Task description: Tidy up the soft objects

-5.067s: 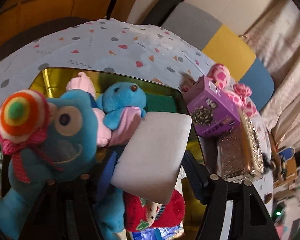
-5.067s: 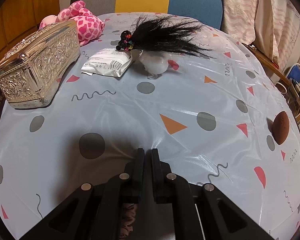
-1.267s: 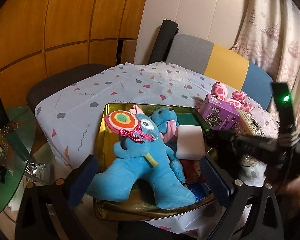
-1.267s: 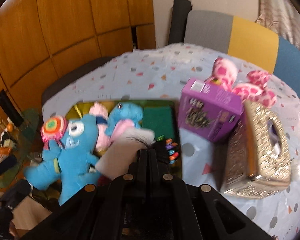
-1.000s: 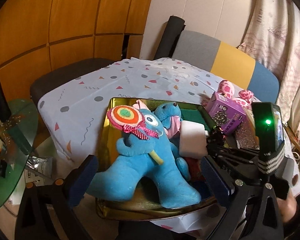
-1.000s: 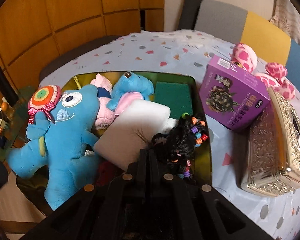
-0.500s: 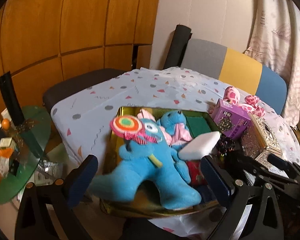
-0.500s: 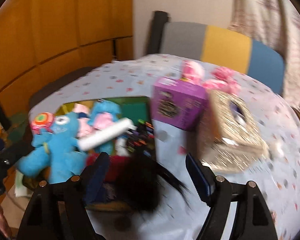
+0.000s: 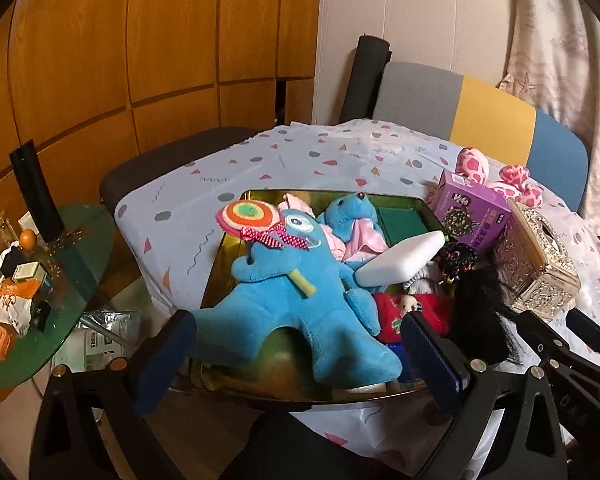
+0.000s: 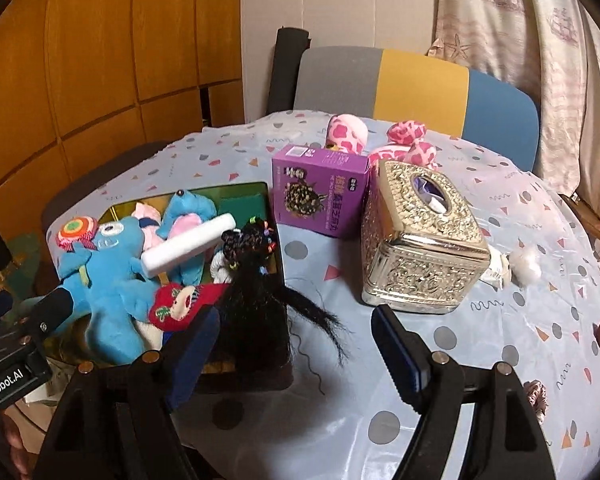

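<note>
Glossy gold metal tray [image 9: 236,248], fuzzy blue plush toy [image 9: 296,300], embossed shiny metallic tissue box [image 10: 420,240], matt cardboard box [image 10: 320,204].

Purple box [image 10: 320,196] upright mid-frame, just beside ornate silver tissue box [image 10: 420,248] on its right. Patterned tablecloth [image 10: 520,280] under both. Grey-yellow-blue chair back [image 10: 416,80] behind. Green glass side table [image 9: 60,280] with clutter, left.

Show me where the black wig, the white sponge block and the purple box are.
black wig [image 10: 256,300], right wrist view, on the hair mass.
white sponge block [image 9: 400,258], left wrist view, on its broad top face.
purple box [image 10: 320,200], right wrist view, on the printed front face.
</note>
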Demonstrator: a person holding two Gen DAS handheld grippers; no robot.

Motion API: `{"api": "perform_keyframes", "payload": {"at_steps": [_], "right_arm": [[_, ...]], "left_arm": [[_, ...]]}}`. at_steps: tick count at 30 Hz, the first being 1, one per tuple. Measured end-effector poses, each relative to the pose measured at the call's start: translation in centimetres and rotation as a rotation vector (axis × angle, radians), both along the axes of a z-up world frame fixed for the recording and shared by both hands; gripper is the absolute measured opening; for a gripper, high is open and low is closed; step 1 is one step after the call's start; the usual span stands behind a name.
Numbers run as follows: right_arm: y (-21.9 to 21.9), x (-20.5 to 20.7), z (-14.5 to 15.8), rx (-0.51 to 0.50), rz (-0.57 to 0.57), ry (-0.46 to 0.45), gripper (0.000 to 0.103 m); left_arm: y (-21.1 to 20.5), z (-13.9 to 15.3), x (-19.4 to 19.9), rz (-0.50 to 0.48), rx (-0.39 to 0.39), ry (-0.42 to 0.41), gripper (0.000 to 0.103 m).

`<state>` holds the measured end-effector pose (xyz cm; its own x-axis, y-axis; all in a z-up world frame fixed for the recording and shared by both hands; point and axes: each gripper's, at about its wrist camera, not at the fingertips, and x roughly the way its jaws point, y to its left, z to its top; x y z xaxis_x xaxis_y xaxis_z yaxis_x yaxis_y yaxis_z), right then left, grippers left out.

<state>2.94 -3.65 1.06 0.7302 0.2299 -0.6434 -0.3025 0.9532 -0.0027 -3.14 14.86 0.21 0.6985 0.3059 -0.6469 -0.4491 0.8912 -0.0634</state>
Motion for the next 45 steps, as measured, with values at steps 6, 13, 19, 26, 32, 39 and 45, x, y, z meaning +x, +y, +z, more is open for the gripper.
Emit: {"api": "perform_keyframes", "payload": {"at_steps": [6, 13, 19, 26, 32, 39, 45], "right_arm": [[-0.81, -0.26, 0.38, 0.026, -0.019, -0.015, 0.08], [-0.61, -0.24, 0.1, 0.021, -0.015, -0.007, 0.08], [-0.51, -0.33, 0.06, 0.018, -0.015, -0.005, 0.08], [-0.51, -0.4, 0.17, 0.016, -0.017, -0.007, 0.08], [-0.62, -0.47, 0.21, 0.018, -0.021, -0.008, 0.08], [-0.88, -0.48, 0.24, 0.022, -0.026, -0.007, 0.08], [-1.03, -0.5, 0.21, 0.024, -0.031, -0.008, 0.08]], "left_arm": [[-0.23, 0.69, -0.29, 0.004, 0.004, -0.022, 0.103], [-0.33, 0.58, -0.28, -0.003, 0.004, -0.017, 0.103], [-0.08, 0.36, -0.26, 0.005, -0.006, -0.005, 0.103], [-0.15, 0.47, -0.34, 0.003, -0.001, -0.01, 0.103], [-0.22, 0.64, -0.43, 0.001, 0.005, -0.016, 0.103], [-0.54, 0.65, -0.38, -0.008, 0.018, -0.011, 0.103], [-0.67, 0.63, -0.39, -0.011, 0.023, -0.007, 0.103]]}}
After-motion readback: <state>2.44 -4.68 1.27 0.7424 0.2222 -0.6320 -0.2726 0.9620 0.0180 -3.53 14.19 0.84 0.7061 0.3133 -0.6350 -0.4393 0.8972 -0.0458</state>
